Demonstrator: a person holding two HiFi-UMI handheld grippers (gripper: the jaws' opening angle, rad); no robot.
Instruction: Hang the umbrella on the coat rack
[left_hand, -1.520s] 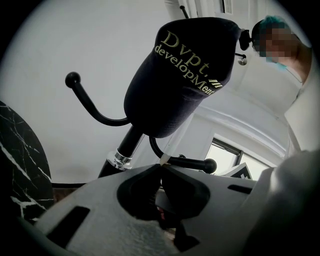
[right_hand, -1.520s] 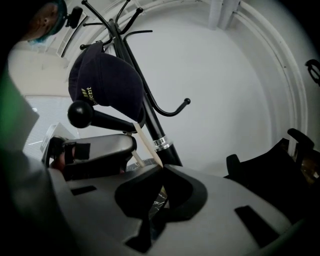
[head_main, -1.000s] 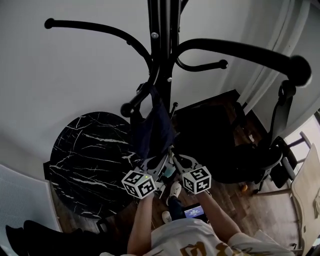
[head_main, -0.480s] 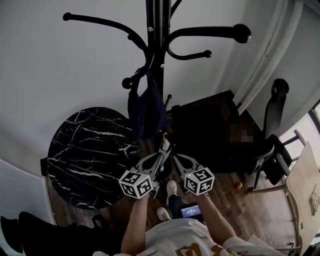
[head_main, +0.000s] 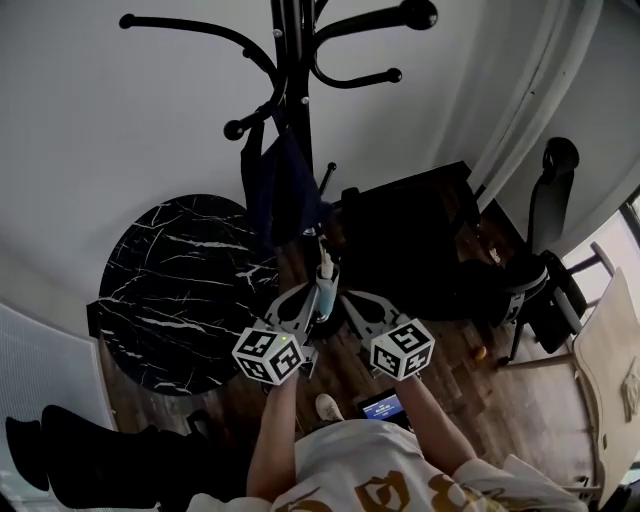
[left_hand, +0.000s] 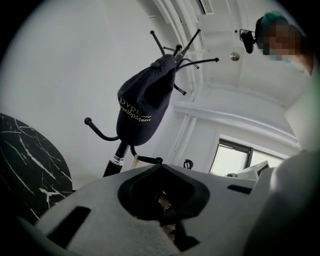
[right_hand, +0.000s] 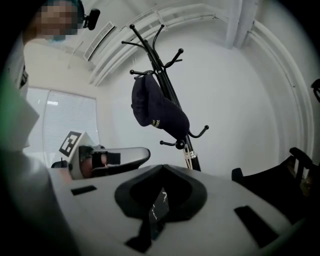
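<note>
The dark navy umbrella (head_main: 278, 190), a loose bundle of fabric with yellow lettering, hangs from a lower hook of the black coat rack (head_main: 292, 90). Both gripper views show the umbrella (left_hand: 145, 102) (right_hand: 157, 112) hanging free on the coat rack (left_hand: 114, 162) (right_hand: 192, 160), well ahead of the jaws. My left gripper (head_main: 318, 275) and right gripper (head_main: 352, 302) sit side by side below the umbrella and touch neither it nor the rack. In each gripper view the jaws of the left gripper (left_hand: 160, 167) and the right gripper (right_hand: 162, 166) meet with nothing between them.
A round black marble table (head_main: 170, 290) stands left of the rack. A black office chair (head_main: 420, 250) is to its right, with another chair (head_main: 545, 200) and a white curtain (head_main: 530, 90) beyond. On the wooden floor by my feet lies a lit screen (head_main: 383, 405).
Both grippers have drawn back and down from the umbrella's lower end. The umbrella stays hanging on its hook, and the rack now sits higher and farther off in the head view.
</note>
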